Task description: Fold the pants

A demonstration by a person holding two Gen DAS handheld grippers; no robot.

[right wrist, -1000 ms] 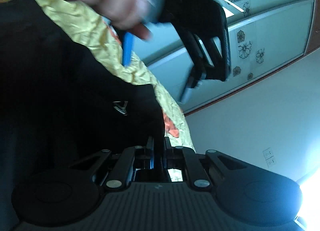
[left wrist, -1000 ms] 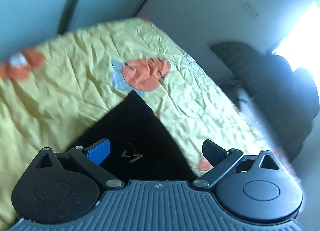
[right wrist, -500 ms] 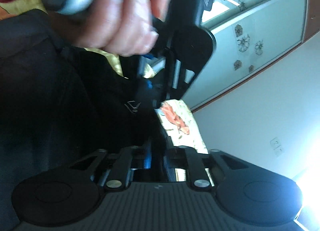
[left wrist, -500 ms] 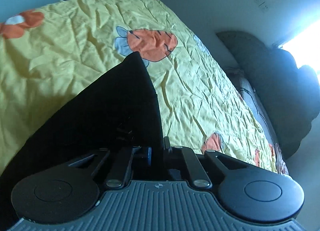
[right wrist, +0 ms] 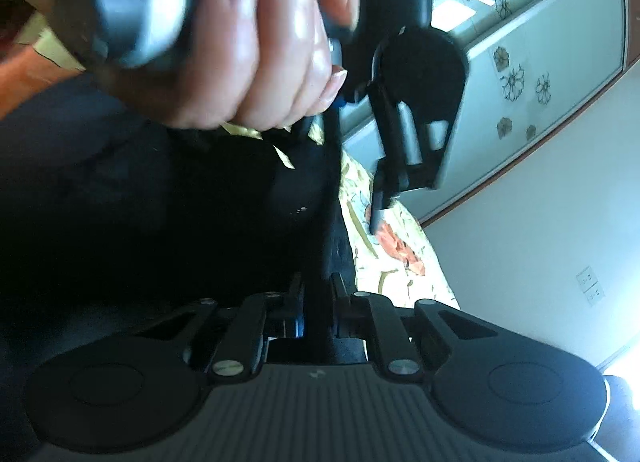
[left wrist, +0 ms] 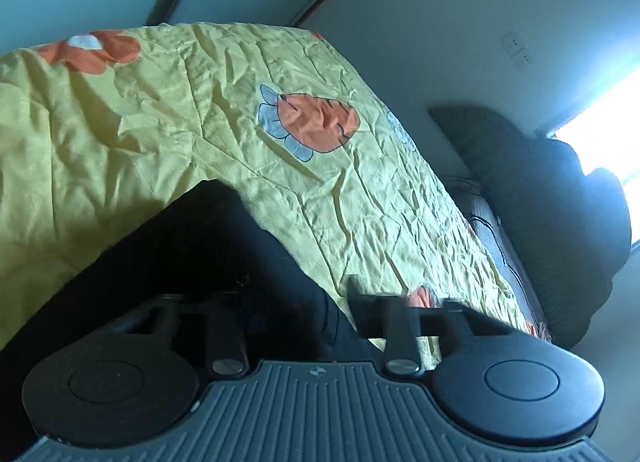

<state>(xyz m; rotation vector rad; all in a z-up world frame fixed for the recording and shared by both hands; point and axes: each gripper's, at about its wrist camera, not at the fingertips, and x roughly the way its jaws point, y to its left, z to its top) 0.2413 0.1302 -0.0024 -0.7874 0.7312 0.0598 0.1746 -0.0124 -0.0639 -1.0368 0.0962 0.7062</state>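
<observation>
The black pants [left wrist: 200,254] lie on a yellow bed sheet [left wrist: 168,126] printed with orange carrots. In the left wrist view my left gripper [left wrist: 300,302] stands partly open over the pants' edge, with black cloth between its fingers and not pinched. In the right wrist view my right gripper [right wrist: 318,294] is shut on a raised fold of the pants [right wrist: 200,222]. The left gripper [right wrist: 384,166] and the hand that holds it show close above in that view.
The bed's far side drops toward a white wall with a socket [left wrist: 516,48]. A dark rounded chair [left wrist: 560,214] stands beside the bed under a bright window. A floral glass wardrobe door [right wrist: 520,74] is behind.
My left gripper shut on the pants half a second ago and has now opened part way. My right gripper has stayed shut on the cloth. The left hand has moved closer to the right camera.
</observation>
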